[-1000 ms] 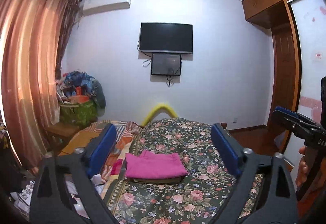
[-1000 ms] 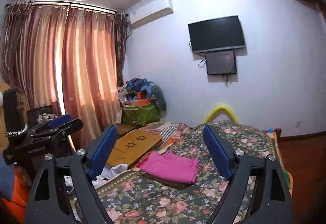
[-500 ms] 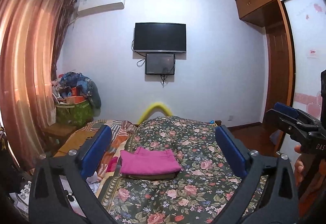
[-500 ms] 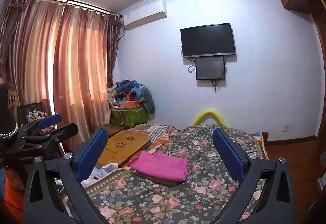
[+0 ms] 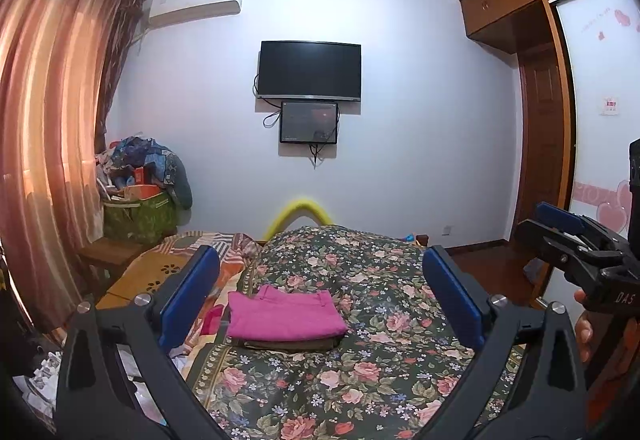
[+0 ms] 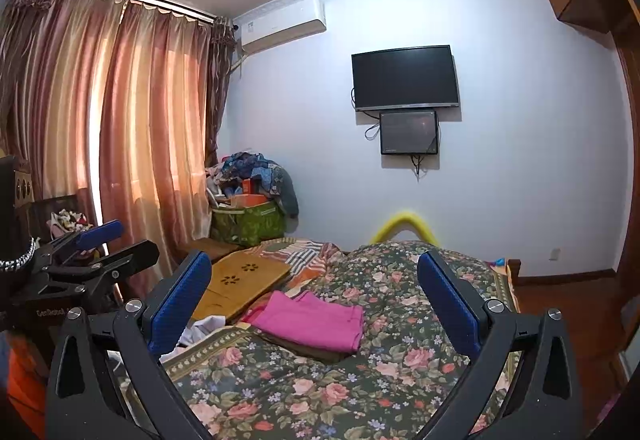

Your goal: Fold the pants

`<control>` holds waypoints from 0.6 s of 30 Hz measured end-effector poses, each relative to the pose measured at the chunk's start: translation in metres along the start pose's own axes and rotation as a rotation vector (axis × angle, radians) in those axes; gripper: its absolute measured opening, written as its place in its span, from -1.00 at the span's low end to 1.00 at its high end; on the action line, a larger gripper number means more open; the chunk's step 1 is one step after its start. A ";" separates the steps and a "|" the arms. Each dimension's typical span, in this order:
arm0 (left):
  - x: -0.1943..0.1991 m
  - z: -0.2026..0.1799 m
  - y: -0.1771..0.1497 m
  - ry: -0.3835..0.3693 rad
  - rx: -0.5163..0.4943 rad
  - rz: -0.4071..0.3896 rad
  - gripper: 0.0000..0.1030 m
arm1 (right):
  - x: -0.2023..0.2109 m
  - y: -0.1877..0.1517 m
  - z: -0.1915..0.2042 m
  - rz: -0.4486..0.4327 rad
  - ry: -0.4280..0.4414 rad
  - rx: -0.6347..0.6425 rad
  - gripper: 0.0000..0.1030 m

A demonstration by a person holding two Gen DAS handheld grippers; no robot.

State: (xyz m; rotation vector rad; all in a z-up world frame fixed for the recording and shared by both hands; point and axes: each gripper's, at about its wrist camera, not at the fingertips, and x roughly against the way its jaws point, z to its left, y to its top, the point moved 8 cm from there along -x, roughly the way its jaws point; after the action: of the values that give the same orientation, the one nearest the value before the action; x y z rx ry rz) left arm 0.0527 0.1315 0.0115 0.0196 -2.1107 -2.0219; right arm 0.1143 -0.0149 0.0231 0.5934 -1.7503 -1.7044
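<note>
Folded pink pants point(image 5: 285, 313) lie on top of a folded dark olive garment point(image 5: 292, 343) on the flowered bedspread point(image 5: 360, 372); they also show in the right wrist view point(image 6: 314, 321). My left gripper point(image 5: 318, 280) is open and empty, held above the bed short of the pile. My right gripper point(image 6: 314, 282) is open and empty, also held back from the pile. The right gripper shows at the right edge of the left wrist view point(image 5: 576, 240), and the left gripper at the left edge of the right wrist view point(image 6: 100, 252).
A wooden lap desk point(image 6: 236, 284) and striped bedding point(image 6: 308, 256) lie on the bed's left side. A green bag piled with clothes point(image 6: 250, 216) stands by the curtains point(image 6: 132, 144). A TV point(image 5: 309, 70) hangs on the far wall. A wardrobe point(image 5: 552, 128) stands on the right.
Both grippers have drawn back and risen from the bed, and their jaws have opened a little wider. The pants pile has not moved.
</note>
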 end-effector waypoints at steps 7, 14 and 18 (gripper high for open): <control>0.001 0.000 -0.001 -0.005 0.005 0.001 1.00 | 0.000 0.001 -0.001 0.006 -0.002 -0.002 0.99; -0.001 0.002 -0.001 -0.014 0.012 0.008 1.00 | 0.001 0.001 -0.002 0.009 -0.004 -0.003 0.99; -0.001 0.003 -0.001 -0.015 0.012 0.009 1.00 | 0.001 0.001 -0.004 0.011 -0.004 -0.006 0.99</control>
State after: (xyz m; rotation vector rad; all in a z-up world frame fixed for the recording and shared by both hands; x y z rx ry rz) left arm 0.0534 0.1342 0.0100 -0.0032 -2.1278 -2.0103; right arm 0.1164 -0.0178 0.0237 0.5762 -1.7477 -1.7040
